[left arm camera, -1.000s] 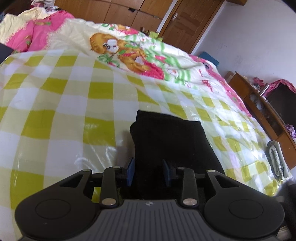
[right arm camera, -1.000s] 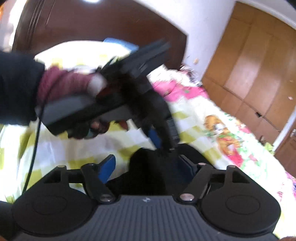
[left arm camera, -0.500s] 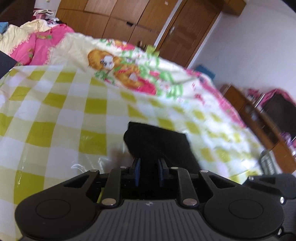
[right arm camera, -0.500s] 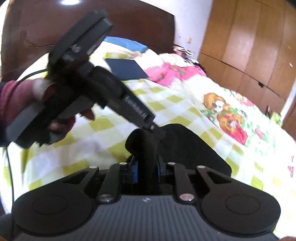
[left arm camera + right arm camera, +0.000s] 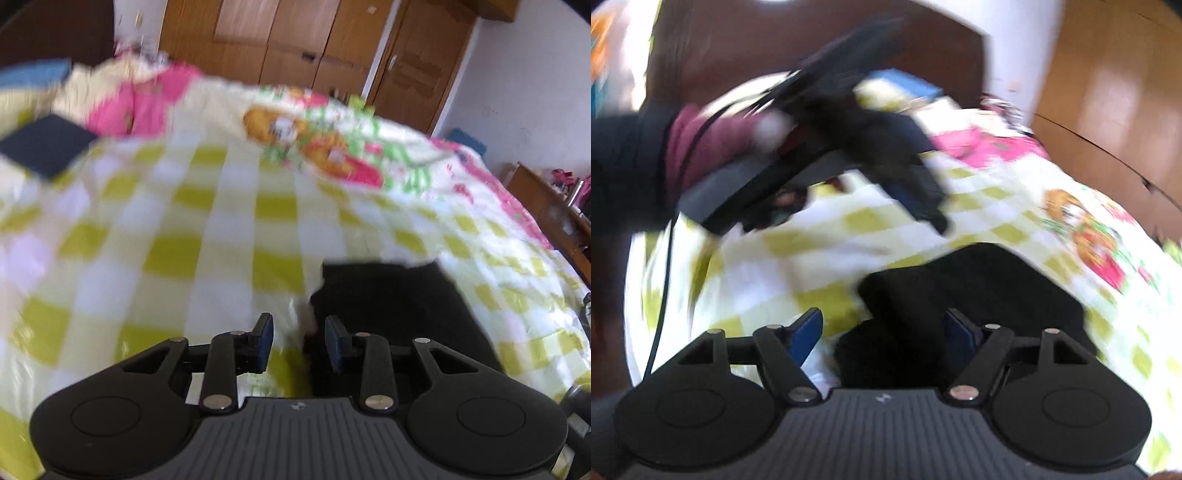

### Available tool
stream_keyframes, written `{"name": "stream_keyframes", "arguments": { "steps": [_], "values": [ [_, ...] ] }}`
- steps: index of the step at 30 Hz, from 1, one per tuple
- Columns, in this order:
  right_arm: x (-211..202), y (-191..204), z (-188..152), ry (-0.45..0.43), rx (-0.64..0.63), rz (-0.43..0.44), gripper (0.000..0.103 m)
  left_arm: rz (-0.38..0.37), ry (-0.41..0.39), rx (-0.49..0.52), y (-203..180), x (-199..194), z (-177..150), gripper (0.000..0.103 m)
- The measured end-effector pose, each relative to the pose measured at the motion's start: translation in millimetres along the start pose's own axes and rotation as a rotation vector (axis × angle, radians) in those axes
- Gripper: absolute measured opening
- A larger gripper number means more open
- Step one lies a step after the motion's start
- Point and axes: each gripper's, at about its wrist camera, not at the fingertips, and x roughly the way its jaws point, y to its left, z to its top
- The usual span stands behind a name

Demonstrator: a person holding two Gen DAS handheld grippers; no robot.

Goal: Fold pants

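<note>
Left wrist view: left gripper (image 5: 299,341) has just been opening, jaws slightly apart with nothing between them; the folded black fabric pants (image 5: 391,306) lie just ahead-right on the yellow-green checked bedsheet (image 5: 236,258).

Right wrist view: right gripper (image 5: 882,332) has just been opening wide; pants fold between its pads, unpinched (blurred). Judgement: back both out straight, avoid dragging the fold.
</note>
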Motion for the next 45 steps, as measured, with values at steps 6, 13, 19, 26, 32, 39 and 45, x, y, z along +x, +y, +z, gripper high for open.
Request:
{"name": "stream_keyframes", "arguments": {
  "steps": [6, 13, 19, 26, 32, 39, 45],
  "values": [
    [-11.5, -65.2, -20.8, 0.038, 0.156, -0.170, 0.074, -0.054, 0.004, 0.107, -42.8, -4.7, -19.6, 0.046],
    [-7.2, -85.7, -59.1, 0.122, 0.316, -0.078, 0.073, 0.027, 0.139, 0.073, -31.7, 0.8, -68.6, 0.049],
    [-27.5, -111.1, -58.0, 0.038, 0.360, -0.091, 0.074, 0.044, 0.131, 0.095, -38.0, -13.5, -57.1, 0.049],
    [-1.8, -147.3, -77.8, 0.089, 0.674, -0.037, 0.074, -0.030, 0.067, -0.041, -28.9, -12.5, -52.6, 0.048],
    [21.7, -153.0, -91.2, 0.163, 0.733, 0.025, 0.073, 0.049, 0.151, 0.026, -40.0, 10.7, -80.1, 0.050],
    [37.4, -186.2, -98.1, 0.123, 0.836, 0.210, 0.075, -0.007, 0.121, -0.077, -18.2, -2.9, -66.0, 0.056],
    [61.6, -188.9, -108.3, 0.107, 0.944, 0.306, 0.076, 0.048, 0.165, -0.078, -23.3, 15.3, -80.7, 0.063]
  ]
}}
